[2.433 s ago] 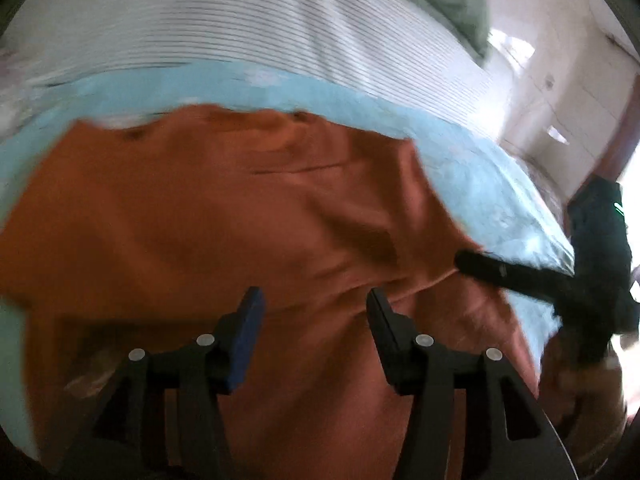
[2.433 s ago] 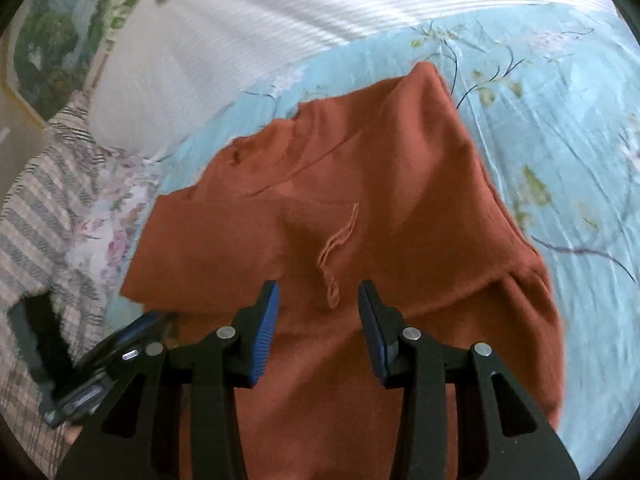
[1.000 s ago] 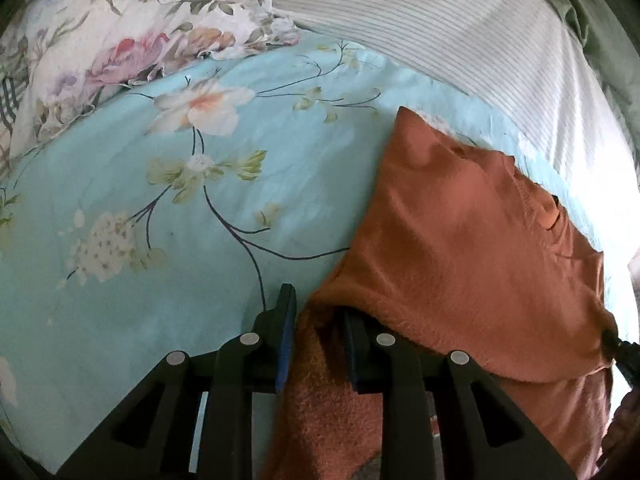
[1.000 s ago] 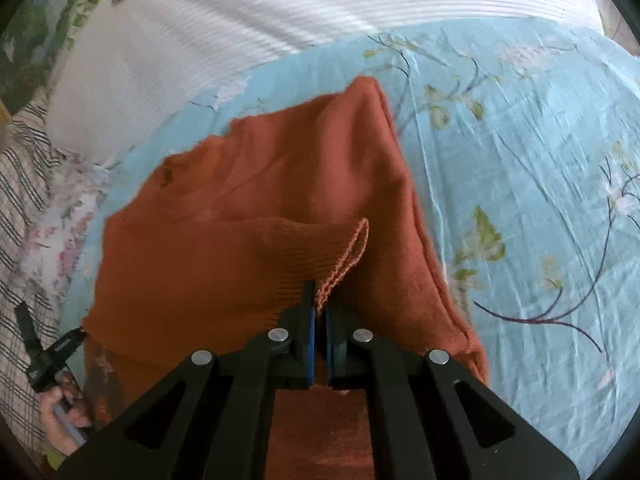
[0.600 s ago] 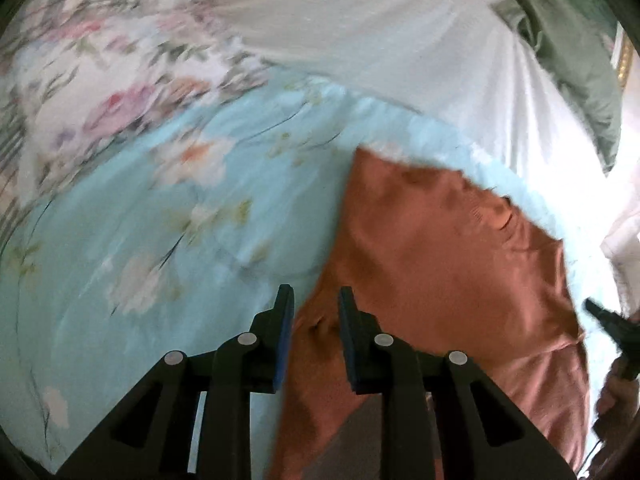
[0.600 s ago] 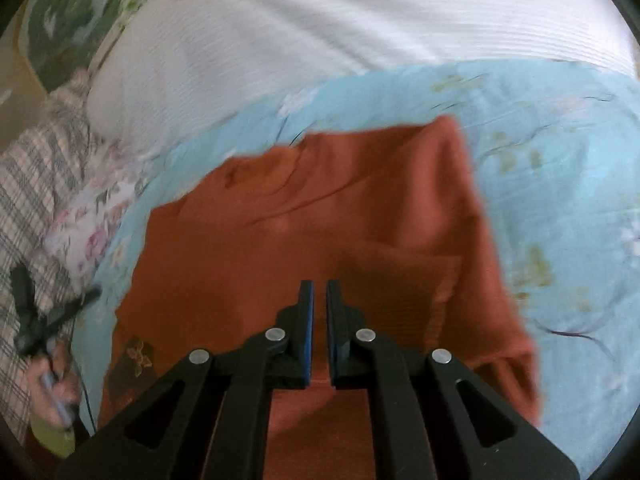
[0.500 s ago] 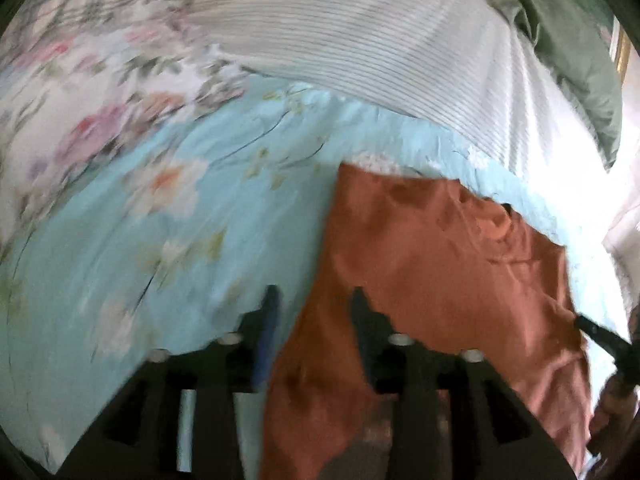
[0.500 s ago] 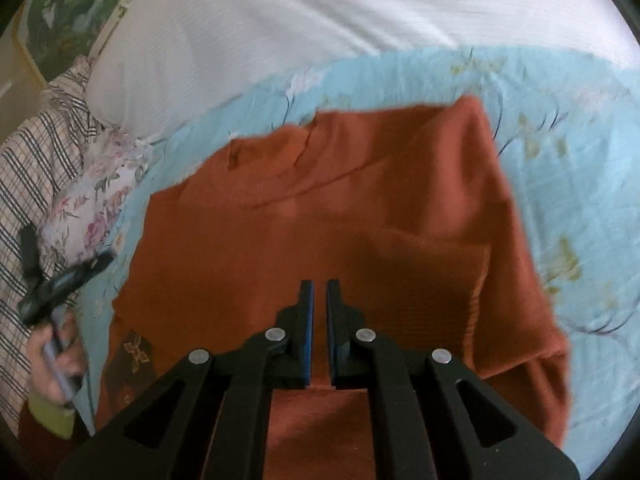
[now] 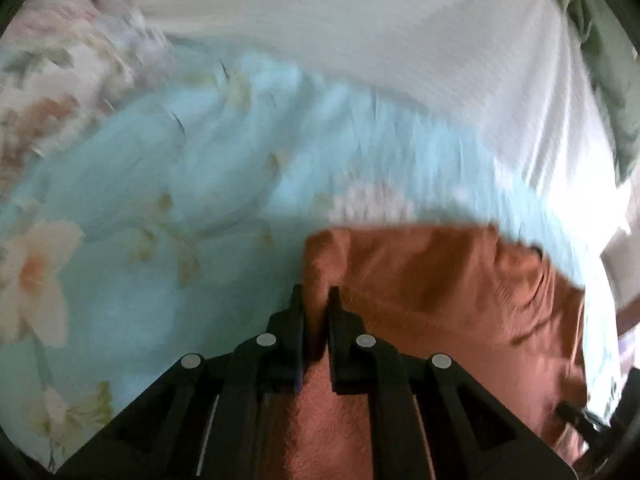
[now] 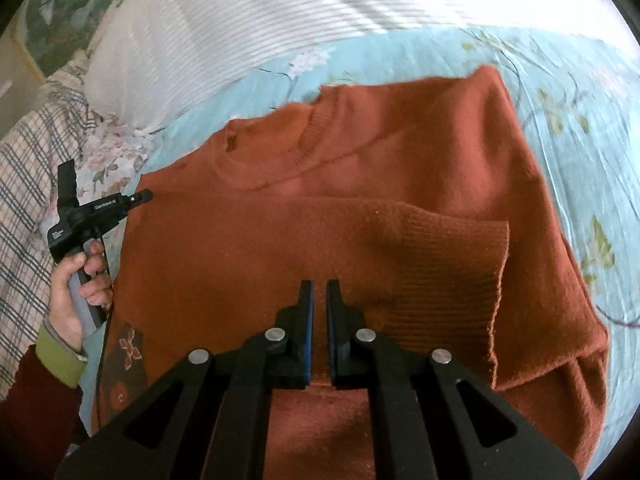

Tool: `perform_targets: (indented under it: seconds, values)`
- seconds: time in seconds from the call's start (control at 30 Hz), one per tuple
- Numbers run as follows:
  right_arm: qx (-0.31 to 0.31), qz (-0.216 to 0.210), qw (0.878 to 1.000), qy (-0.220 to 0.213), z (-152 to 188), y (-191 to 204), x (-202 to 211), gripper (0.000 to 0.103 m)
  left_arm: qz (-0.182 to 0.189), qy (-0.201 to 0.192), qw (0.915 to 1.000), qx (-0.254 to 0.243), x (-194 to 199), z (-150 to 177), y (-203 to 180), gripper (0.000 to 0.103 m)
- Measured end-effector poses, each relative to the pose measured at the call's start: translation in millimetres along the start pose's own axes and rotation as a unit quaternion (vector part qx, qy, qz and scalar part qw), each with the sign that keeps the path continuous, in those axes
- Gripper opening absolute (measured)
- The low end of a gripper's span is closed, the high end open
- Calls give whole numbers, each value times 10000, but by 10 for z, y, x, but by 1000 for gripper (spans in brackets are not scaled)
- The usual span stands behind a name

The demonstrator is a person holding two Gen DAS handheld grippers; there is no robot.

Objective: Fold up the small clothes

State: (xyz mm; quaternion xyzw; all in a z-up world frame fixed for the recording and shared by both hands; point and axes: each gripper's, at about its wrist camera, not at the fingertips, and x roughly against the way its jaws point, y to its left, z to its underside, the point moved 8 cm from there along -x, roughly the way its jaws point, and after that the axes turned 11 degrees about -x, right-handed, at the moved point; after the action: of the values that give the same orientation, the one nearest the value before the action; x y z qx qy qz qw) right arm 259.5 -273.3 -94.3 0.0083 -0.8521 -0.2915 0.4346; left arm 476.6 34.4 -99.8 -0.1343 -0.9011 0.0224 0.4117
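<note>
Rust-orange knit sweater lies front-up on the pale blue floral bedsheet, neckline toward the striped white pillow; one sleeve is folded across the chest, its ribbed cuff ending short of the far side seam. Left gripper has its fingers pinched together on a raised ridge of the sweater's side edge, knit bunched up between them; judged reason: holding the edge so that side can be carried inward over the body. Left wrist view is blurred, so the fabric's lie beyond the pinch is hard to read. Right gripper sits over the sweater's middle with fingers nearly together and only a thin gap; no fabric seen caught in them, and whether the tips touch the knit I cannot tell. In the right wrist view the person's left hand holds its gripper handle just off the sweater's side edge. Room: bare sheet lies beside both side seams; pillow sits close past the neckline, and a checked cloth lies beyond the left hand, so inward folds look freer than pushing upward
</note>
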Motion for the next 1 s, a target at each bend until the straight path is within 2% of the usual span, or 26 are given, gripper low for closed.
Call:
perform_targets:
  seconds: [0.07, 0.1, 0.17, 0.23, 0.33, 0.37, 0.43, 0.47, 0.5, 0.6, 0.7, 0.73, 0.77, 0.83, 0.9, 1.0]
  values:
    - [2, 158, 9998, 103, 19, -46, -106, 7, -189, -216, 9996, -38, 69, -10, 6, 7]
    - [-38, 278, 9995, 169, 37, -107, -163, 7, -340, -202, 9992, -96, 33, 23, 13, 7]
    - [-174, 209, 9995, 168, 44, -163, -145, 7, -473, -90, 9988, -109, -66, 74, 37, 7]
    - [-44, 585, 9983, -26, 0, -226, -69, 7, -500, -21, 9987, -86, -135, 89, 54, 7]
    - [-405, 619, 9972, -76, -48, -409, -6, 2, -548, 74, 9984, -129, -174, 81, 78, 9]
    - [-486, 633, 9967, -120, -65, -445, 35, 2, -533, 121, 9984, -127, -184, 83, 79, 10]
    - [-582, 836, 9942, -341, -88, -517, 215, 5, -550, 192, 9982, -106, -139, 111, 87, 21]
    - [-615, 893, 9932, -423, -94, -542, 293, 7, -653, 246, 9975, -64, -86, 121, 116, 33]
    - [-652, 932, 9924, -461, -89, -565, 373, 7, -726, 220, 9971, -17, 30, 147, 153, 37]
    - [-749, 836, 9923, -519, -22, -604, 617, 7, -701, 192, 9974, 14, 364, 295, 186, 37]
    - [-670, 679, 9941, -512, 108, -610, 851, 8, -615, 166, 9980, -19, 791, 583, 154, 39]
    - [-650, 657, 9945, -501, 155, -624, 905, 16, -572, 156, 9982, -50, 896, 672, 120, 41]
    - [-637, 651, 9946, -492, 220, -648, 975, 32, -542, 152, 9984, -77, 1010, 781, 87, 46]
    - [-606, 694, 9940, -589, 340, -740, 1167, 46, -441, 130, 9989, -114, 1252, 1057, 7, 55]
    - [-589, 795, 9934, -580, 441, -863, 1307, 46, -296, 124, 9994, -157, 1430, 1304, -70, 62]
    - [-796, 830, 9920, -523, 618, -1104, 1504, 46, -84, 215, 9996, -132, 1673, 1687, -133, 65]
